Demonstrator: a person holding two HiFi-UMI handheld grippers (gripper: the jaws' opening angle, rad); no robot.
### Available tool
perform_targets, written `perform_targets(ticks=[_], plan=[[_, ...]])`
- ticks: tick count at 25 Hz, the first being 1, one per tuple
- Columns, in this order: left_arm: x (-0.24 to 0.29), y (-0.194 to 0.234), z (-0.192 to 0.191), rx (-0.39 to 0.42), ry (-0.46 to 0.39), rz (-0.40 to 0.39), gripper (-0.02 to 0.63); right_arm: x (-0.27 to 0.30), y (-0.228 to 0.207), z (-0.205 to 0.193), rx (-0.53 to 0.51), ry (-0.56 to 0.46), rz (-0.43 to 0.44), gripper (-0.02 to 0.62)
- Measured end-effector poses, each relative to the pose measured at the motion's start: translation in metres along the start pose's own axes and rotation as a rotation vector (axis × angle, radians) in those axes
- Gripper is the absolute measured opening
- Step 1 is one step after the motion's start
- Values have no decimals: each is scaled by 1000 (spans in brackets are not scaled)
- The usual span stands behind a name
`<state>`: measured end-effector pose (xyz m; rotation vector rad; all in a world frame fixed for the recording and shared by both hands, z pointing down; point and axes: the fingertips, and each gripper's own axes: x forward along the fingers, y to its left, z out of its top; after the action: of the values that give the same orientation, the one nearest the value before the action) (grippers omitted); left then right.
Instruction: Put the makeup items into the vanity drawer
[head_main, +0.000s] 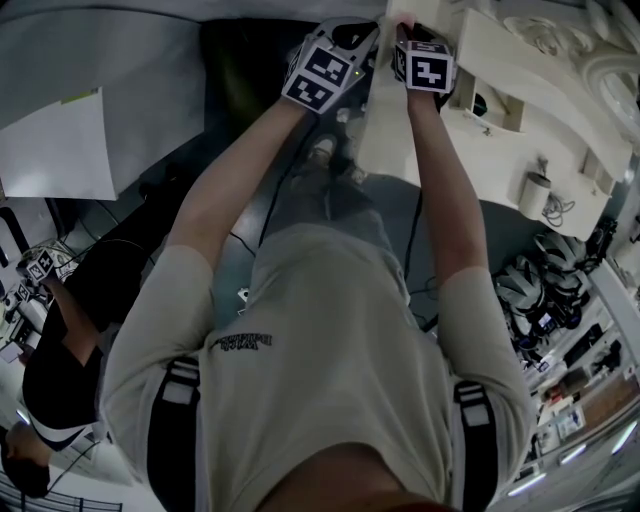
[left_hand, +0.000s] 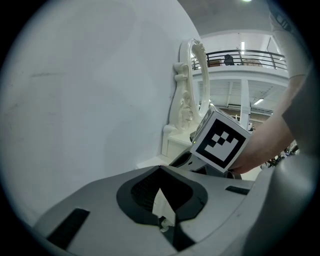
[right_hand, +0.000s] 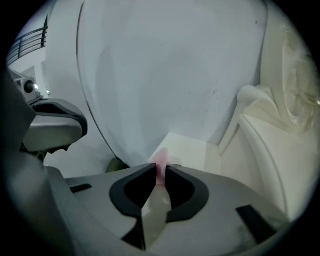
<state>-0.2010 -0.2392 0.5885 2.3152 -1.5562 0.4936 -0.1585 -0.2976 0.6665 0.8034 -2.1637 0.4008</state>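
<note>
Both grippers are raised side by side at the white vanity. My right gripper is shut on a small makeup item with a pink tip and holds it just over the vanity's top, close to a pale curved panel. My left gripper is shut with a thin white scrap caught between its jaws. The right gripper's marker cube sits just ahead of it, before the carved mirror frame. In the head view the left gripper and right gripper almost touch. I cannot make out a drawer.
A white cup stands on the vanity's lower ledge. Helmets and shelves of small goods fill the right side. A second person in black sits at the left, near a white sheet.
</note>
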Motion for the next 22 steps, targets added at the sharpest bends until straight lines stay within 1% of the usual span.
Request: perform_targets(ticks=[5, 9, 12, 15, 17, 19, 22], plan=[[-8, 3, 5, 1, -8, 16, 12, -13, -2, 11, -4, -46, 0, 38], [-16, 0, 25, 18, -25, 24, 12, -38, -2, 34, -6, -112, 7, 35], [-25, -5, 45, 29, -54, 28, 14, -66, 1, 57, -10, -177, 8, 35], [-37, -15, 74, 31, -98, 30, 14, -104, 1, 79, -14, -251, 10, 31], [-48, -21, 103, 42, -137, 33, 14, -138, -1, 100, -16, -314, 10, 29], [-63, -22, 132, 58, -182, 36, 14, -173, 1, 122, -24, -383, 5, 28], [-87, -28, 159, 96, -240, 40, 14, -218, 12, 139, -51, -466, -2, 25]])
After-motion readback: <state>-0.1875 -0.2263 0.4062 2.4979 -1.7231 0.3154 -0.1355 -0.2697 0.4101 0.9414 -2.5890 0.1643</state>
